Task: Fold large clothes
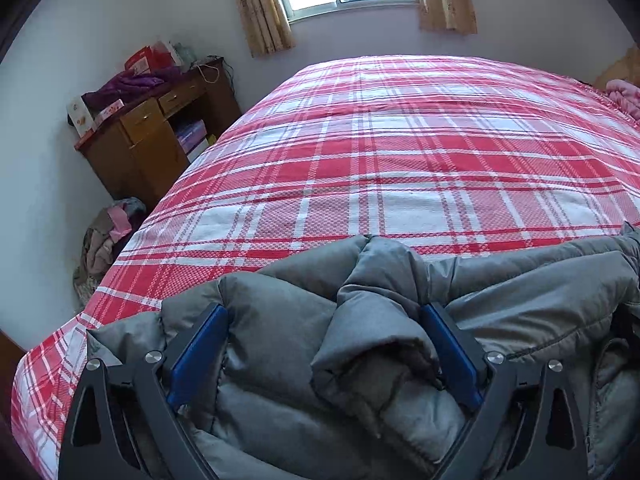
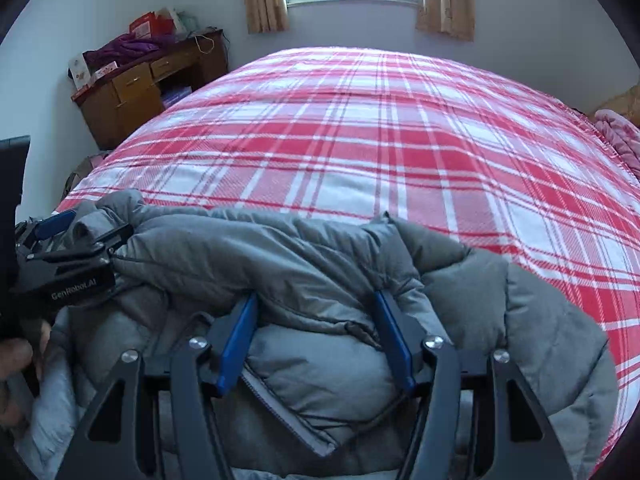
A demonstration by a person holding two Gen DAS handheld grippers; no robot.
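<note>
A grey puffer jacket (image 1: 500, 292) lies bunched at the near edge of the bed; it also fills the lower right wrist view (image 2: 280, 256). My left gripper (image 1: 324, 312) has its blue-padded fingers (image 1: 200, 352) spread wide with a thick fold of the jacket between them. It also shows at the left of the right wrist view (image 2: 84, 226). My right gripper (image 2: 316, 300) is partly closed, with a padded bulge of the jacket filling the gap between its fingers (image 2: 238, 344). Whether either set of pads squeezes the fabric is unclear.
The bed (image 1: 400, 152) wears a red and white plaid cover (image 2: 380, 128). A wooden desk (image 1: 160, 136) piled with clothes and boxes stands at the back left. Clothes (image 1: 104, 240) lie heaped on the floor beside the bed. A pink blanket (image 2: 618, 136) lies far right.
</note>
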